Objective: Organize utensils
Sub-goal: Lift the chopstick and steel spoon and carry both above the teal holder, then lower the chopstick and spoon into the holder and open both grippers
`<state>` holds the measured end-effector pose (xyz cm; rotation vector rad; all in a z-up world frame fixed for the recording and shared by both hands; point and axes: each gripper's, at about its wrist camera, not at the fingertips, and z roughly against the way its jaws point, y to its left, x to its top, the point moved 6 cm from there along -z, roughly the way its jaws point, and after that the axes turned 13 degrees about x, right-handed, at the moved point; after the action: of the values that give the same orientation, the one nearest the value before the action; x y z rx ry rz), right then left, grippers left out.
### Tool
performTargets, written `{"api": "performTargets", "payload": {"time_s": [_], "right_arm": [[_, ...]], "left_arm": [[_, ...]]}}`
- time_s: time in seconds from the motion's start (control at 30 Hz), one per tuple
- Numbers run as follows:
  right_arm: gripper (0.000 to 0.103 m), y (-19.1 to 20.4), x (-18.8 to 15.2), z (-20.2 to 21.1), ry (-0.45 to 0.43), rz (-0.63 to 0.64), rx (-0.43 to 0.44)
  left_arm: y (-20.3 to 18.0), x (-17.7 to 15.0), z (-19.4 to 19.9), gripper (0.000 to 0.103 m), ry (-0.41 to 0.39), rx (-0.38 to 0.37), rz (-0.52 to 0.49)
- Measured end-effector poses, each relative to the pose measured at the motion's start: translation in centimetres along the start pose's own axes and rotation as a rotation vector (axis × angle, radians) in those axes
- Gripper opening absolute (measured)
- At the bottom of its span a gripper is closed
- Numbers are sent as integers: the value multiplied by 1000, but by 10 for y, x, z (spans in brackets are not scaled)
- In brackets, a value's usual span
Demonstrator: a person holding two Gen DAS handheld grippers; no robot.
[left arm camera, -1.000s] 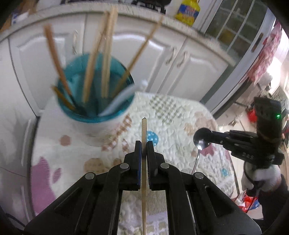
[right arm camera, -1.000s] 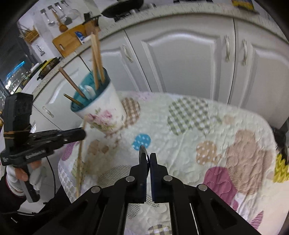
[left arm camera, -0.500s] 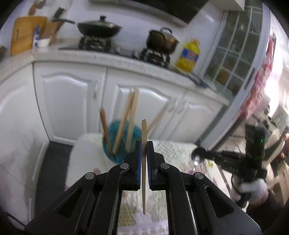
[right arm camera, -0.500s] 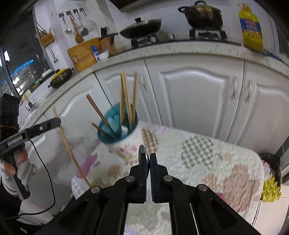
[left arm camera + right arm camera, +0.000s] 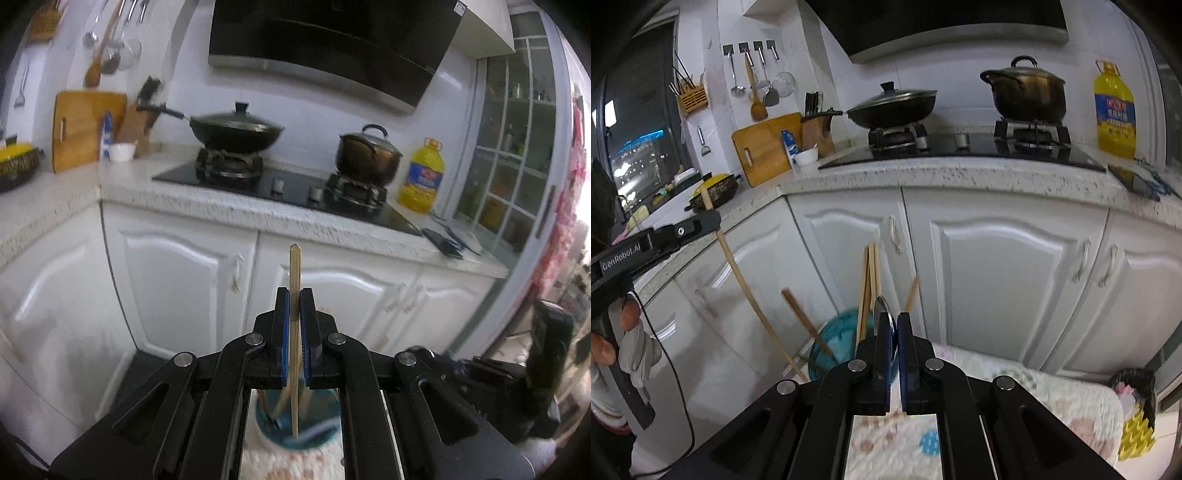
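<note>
Presently on record:

1. Left gripper [image 5: 294, 306]: jaws closed on a single wooden chopstick [image 5: 294, 332], held upright, its flat top above the blue pads [image 5: 282, 325] and its lower end hanging over the cup. From the right wrist view the same gripper [image 5: 701, 221] sits at the left edge, the chopstick [image 5: 746, 291] running slantwise down from it toward the cup's left side, lower end outside the rim; a gloved hand [image 5: 631, 350] holds the handle.

2. Right gripper [image 5: 893, 332]: jaws closed on a metal spoon [image 5: 882, 314], whose bowl shows edge-on just above the fingertips. In the left wrist view the right gripper's body appears dark and blurred at lower right; its fingertips cannot be made out there.

3. Utensil cup [image 5: 834, 339]: teal inside, white outside, standing on the patterned quilted cloth [image 5: 1052, 391]. Seen from above between the left gripper's arms [image 5: 317, 424].

4. Cup contents: several wooden chopsticks [image 5: 870, 288] leaning at different angles, a pair nearly upright at centre, one tilted left, one short tip to the right.

5. Background, counter level: lidded wok [image 5: 892, 107] and lidded pot [image 5: 1027, 88] on a gas hob, yellow oil bottle [image 5: 1115, 110], wooden cutting board [image 5: 764, 147], knife block [image 5: 816, 129].

6. Background, below: white cabinet doors [image 5: 997, 277] directly behind the cup.
</note>
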<state>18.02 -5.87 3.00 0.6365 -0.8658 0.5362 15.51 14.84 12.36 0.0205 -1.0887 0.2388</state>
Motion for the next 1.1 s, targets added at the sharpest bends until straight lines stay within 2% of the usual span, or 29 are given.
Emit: {"api": "performTargets", "payload": {"time_s": [0.2, 0.3, 0.53, 0.8, 0.9, 0.97, 1.07, 1.1], "right_arm": [[3, 2, 16, -36, -16, 73, -77], [3, 1, 16, -58, 3, 88, -86], [3, -1, -6, -89, 73, 126, -92], [3, 4, -40, -98, 165, 127, -47], [5, 2, -53, -102, 210, 96, -13], [4, -1, -56, -98, 210, 68, 10], [11, -4, -56, -92, 219, 13, 58], [16, -4, -56, -88, 215, 9, 58]], "left_arm": [[-8, -8, -39, 4, -23, 77, -43], [-9, -19, -58, 4, -18, 103, -70], [-15, -50, -80, 4, 38, 107, -109], [-12, -85, -92, 4, 136, 105, -101], [-12, -86, -88, 4, 138, 106, -102], [-11, -85, -87, 4, 153, 101, -87], [-10, -82, -83, 6, 162, 92, -73], [-9, -81, -80, 11, 164, 86, -69]]}}
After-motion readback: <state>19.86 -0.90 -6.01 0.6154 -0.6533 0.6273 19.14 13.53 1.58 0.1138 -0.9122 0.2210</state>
